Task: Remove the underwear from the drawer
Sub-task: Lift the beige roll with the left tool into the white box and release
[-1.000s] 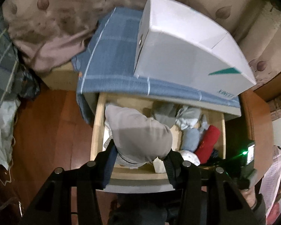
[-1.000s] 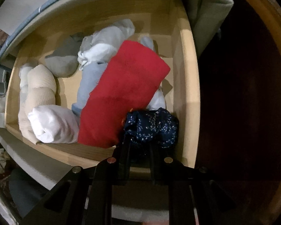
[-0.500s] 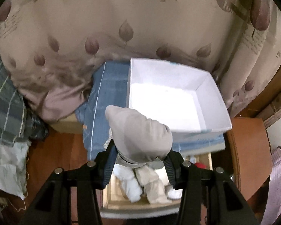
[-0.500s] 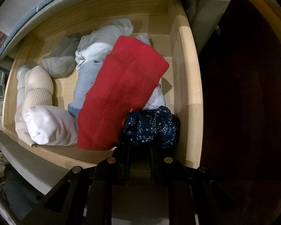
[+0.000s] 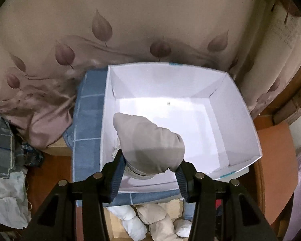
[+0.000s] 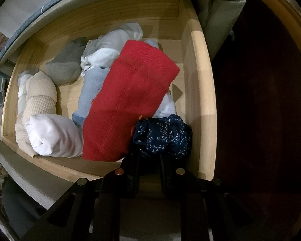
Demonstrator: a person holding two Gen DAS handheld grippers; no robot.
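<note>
My left gripper (image 5: 149, 168) is shut on a rolled grey underwear bundle (image 5: 150, 142), held above the near left part of an open white box (image 5: 238, 132). The box stands on a blue checked cloth (image 5: 88, 140) over the drawer unit. In the right wrist view the wooden drawer (image 6: 200, 92) is pulled out and holds rolled garments: a red one (image 6: 130, 100), a white one (image 6: 54, 136), a beige ribbed one (image 6: 40, 96), a grey one (image 6: 66, 64). My right gripper (image 6: 149, 154) is shut on a navy floral bundle (image 6: 162, 136) at the drawer's front right corner.
A leaf-patterned curtain (image 5: 130, 30) hangs behind the box. Plaid clothes (image 5: 2, 144) and a plastic bag (image 5: 6, 198) pile up at the left on the wooden floor. A dark wooden panel (image 6: 260, 100) stands right of the drawer.
My left gripper rose from the drawer with the grey bundle and moved over the white box, whose inside now shows. The right gripper stayed on the navy bundle.
</note>
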